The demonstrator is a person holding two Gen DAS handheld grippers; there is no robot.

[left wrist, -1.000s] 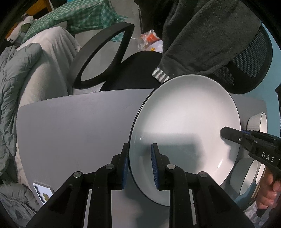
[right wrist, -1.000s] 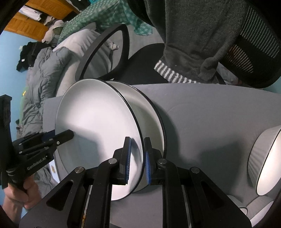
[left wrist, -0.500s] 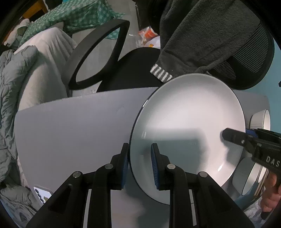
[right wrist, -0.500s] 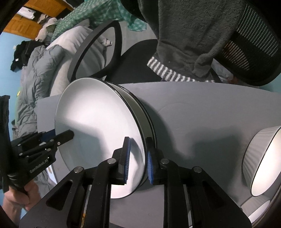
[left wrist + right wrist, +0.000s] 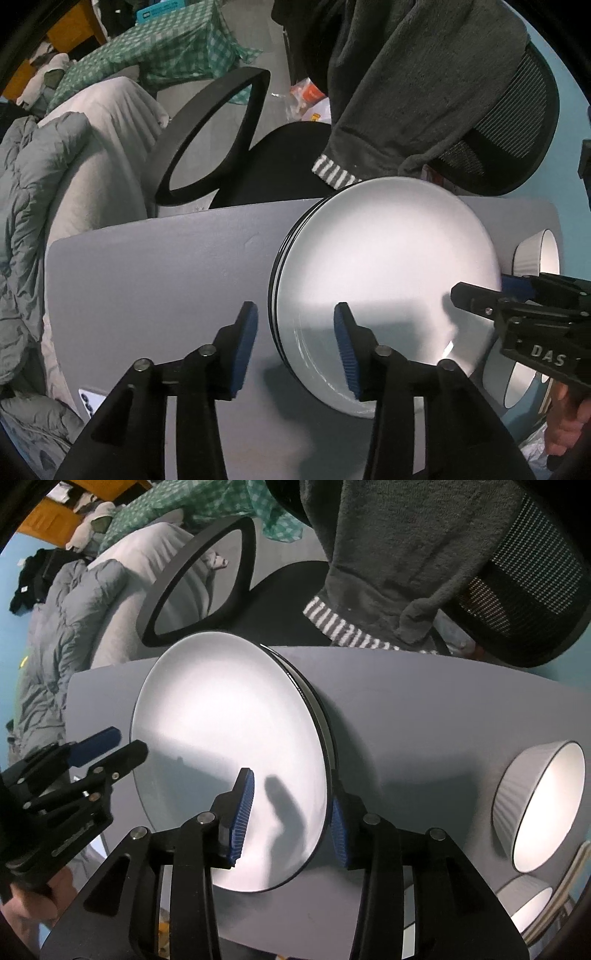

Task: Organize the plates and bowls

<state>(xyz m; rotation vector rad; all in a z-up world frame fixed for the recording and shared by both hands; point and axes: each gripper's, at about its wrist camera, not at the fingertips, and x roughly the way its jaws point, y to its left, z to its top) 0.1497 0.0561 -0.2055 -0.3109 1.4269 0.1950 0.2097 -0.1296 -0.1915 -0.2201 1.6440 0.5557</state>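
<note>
Plates stacked — both my grippers released.
Left gripper point(image 5: 295, 332) and right gripper point(image 5: 290, 808) jaws just opened, straddling the top plate point(image 5: 388, 266) rim; left view alone shows "DAS" lettering point(image 5: 547, 357); right view, 1 ribbed bowl point(image 5: 539, 805).

a black office chair point(image 5: 280, 173) is seen beyond the grey table point(image 5: 147, 280), with a dark grey garment point(image 5: 417, 85) draped over its mesh back at the upper right. grey bedding point(image 5: 44, 192) is piled at the left edge, and a green checked cloth point(image 5: 155, 48) is spread at the upper left.

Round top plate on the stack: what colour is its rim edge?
Black rim on a white plate; clearest in the right wrist view.
</note>
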